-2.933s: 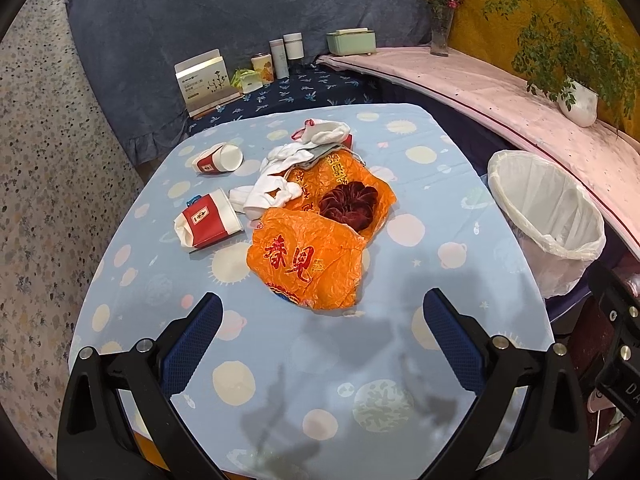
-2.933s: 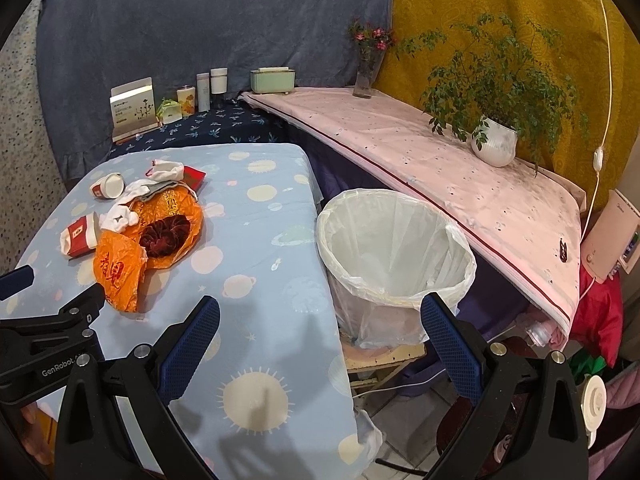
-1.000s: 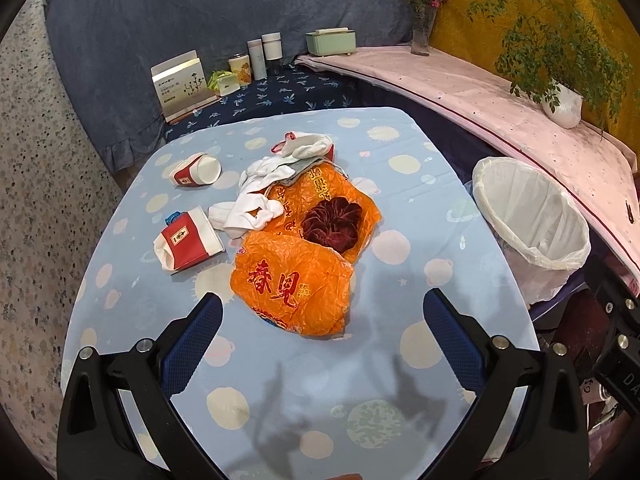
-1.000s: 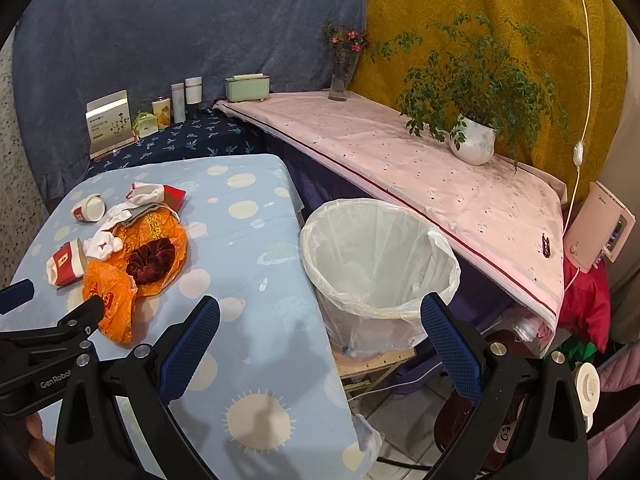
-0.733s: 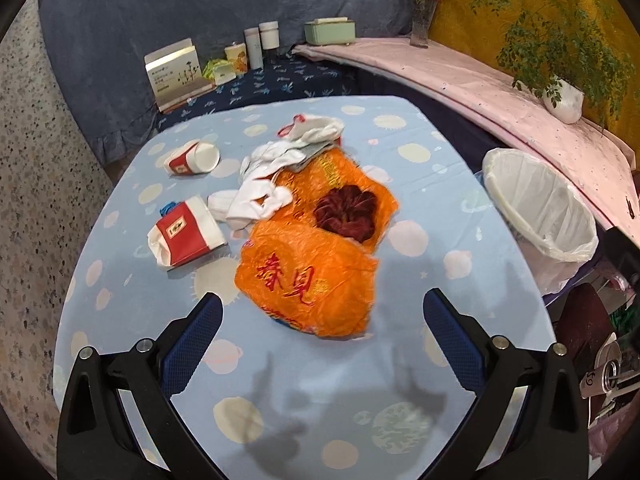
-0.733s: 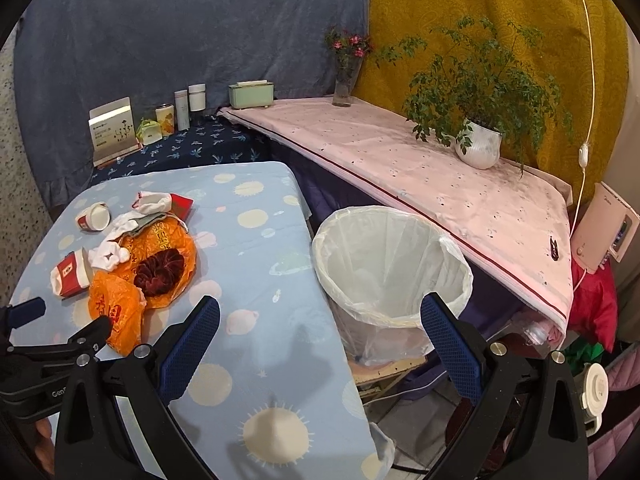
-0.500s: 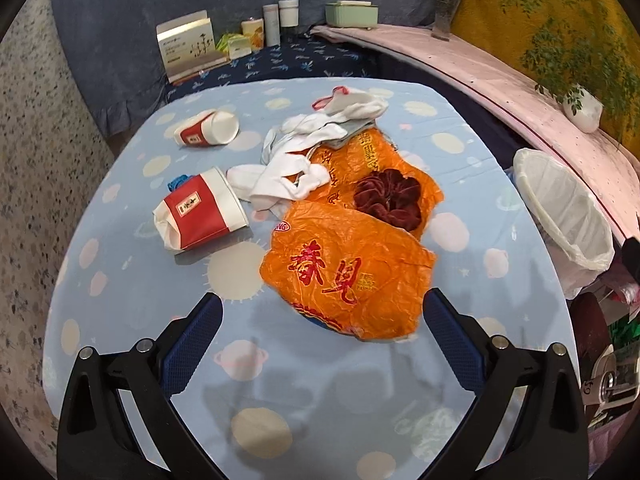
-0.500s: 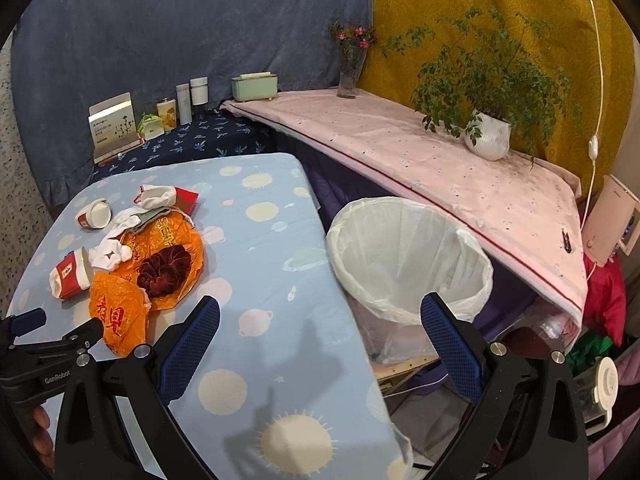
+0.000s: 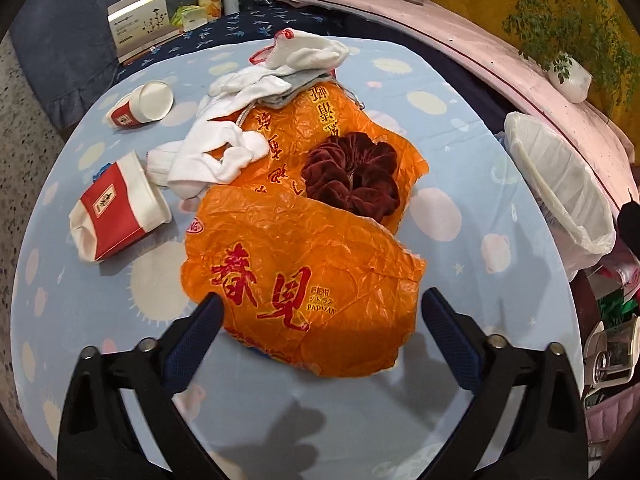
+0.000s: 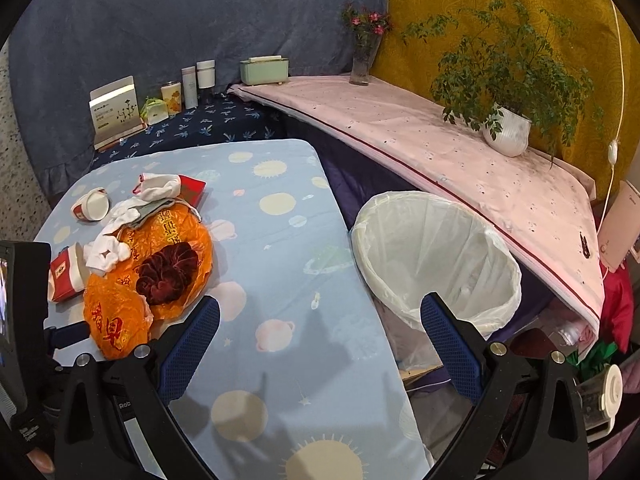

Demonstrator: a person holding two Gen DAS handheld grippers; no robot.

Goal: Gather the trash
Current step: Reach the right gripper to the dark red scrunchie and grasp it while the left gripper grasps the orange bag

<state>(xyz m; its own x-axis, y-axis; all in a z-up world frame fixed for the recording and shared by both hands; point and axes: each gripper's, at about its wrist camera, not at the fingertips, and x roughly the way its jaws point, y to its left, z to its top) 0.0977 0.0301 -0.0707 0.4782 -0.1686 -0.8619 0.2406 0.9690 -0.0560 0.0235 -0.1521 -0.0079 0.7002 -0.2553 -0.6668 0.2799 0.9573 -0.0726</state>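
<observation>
The landmark is the big orange bag lying on the blue table.

Far to the left of the orange bag, a squashed red and white paper cup lies on its side. Behind that one, a second paper cup lies tipped over too. Just behind the orange bag on the left, white socks sit in a messy pile. More white cloth lies farther back.

Behind the orange bag there is a second orange bag, and they touch. A dark red scrunchie rests on that back bag.

The left gripper is right over the near edge of the orange bag. Its two blue fingers stand on either side of the bag. The jaws are closing, with the bag between them, but the pads are not pressing on it.

Far to the right of the orange bag, off the table's edge, stands a trash bin with a white liner. It looks empty.

The right gripper is to the right of the orange bag, over the table's edge next to the bin. Its jaws are wide apart and hold nothing.
</observation>
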